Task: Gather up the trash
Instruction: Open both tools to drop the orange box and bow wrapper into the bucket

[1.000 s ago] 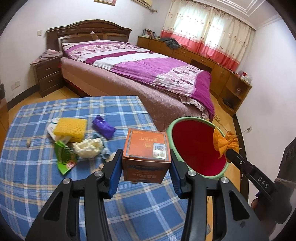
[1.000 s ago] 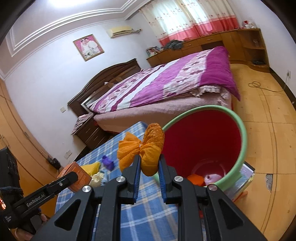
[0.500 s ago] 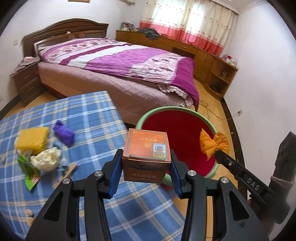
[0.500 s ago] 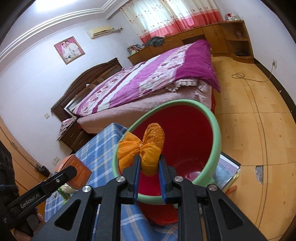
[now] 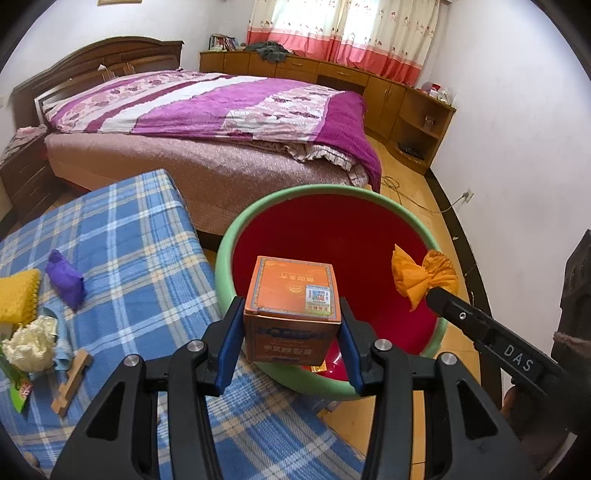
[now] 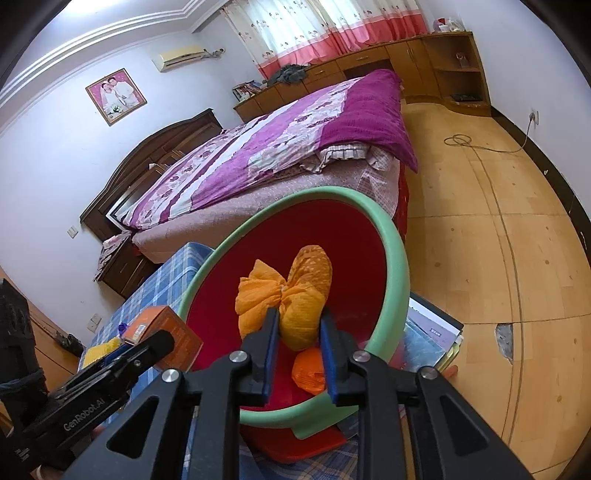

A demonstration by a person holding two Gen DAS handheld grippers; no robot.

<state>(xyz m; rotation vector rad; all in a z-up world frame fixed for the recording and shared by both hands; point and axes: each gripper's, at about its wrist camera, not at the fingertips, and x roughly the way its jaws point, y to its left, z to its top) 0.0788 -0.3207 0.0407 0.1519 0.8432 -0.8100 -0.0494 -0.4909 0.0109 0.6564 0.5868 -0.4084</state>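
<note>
Now dropping two pieces of trash into the bin.
Left gripper (image 5: 291, 334) clamps orange carton (image 5: 293, 308) over bin rim (image 5: 223, 258) at 6 o'clock; right gripper (image 6: 297, 328) pinches orange wad (image 6: 291, 295) above centre. Push carton forward, then release both.

Your left wrist view looks forward and down, close over the bucket (image 5: 236, 266) and the table edge (image 5: 155, 266), the bed (image 5: 221, 110) behind. Your right wrist view, tilted, looks nearer into that bucket (image 6: 400, 266). Both share bucket, bed and curtains (image 5: 351, 33).
</note>
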